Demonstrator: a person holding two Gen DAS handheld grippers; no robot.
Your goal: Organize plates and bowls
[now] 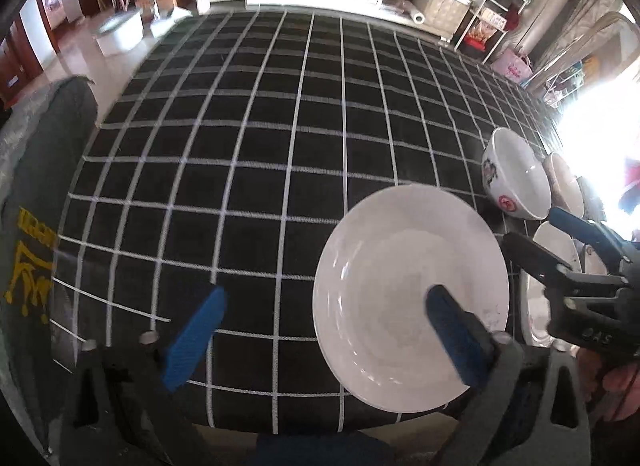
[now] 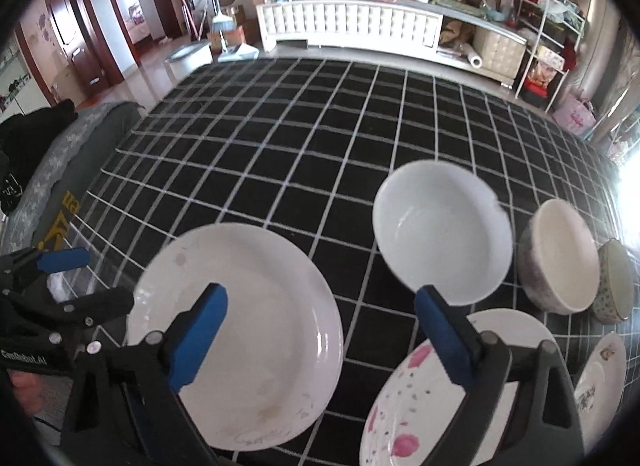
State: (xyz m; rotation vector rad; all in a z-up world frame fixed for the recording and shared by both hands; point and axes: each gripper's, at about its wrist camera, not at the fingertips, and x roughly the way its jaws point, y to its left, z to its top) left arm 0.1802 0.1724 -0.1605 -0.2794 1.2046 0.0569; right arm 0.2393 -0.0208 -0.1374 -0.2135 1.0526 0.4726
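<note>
On the black checked tablecloth (image 1: 240,169) near the front edge lies a plain white plate (image 1: 384,274) (image 2: 272,306). My left gripper (image 1: 324,338) hangs open above it, its right finger (image 1: 452,334) over the plate and its left finger over the cloth. My right gripper (image 2: 320,342) is open too, with one finger over the white plate and the other over a pink-flowered plate (image 2: 400,406). Behind stand a white bowl (image 2: 440,229) (image 1: 516,173), a grey-patterned bowl (image 2: 560,258) and a small patterned bowl (image 2: 616,286). Nothing is held.
A floral plate (image 2: 600,382) lies at the far right. Each gripper shows in the other's view: right gripper (image 1: 548,238), left gripper (image 2: 86,280). A grey cushion with yellow print (image 1: 36,225) borders the table's left side. A white cabinet (image 2: 352,25) stands beyond the far edge.
</note>
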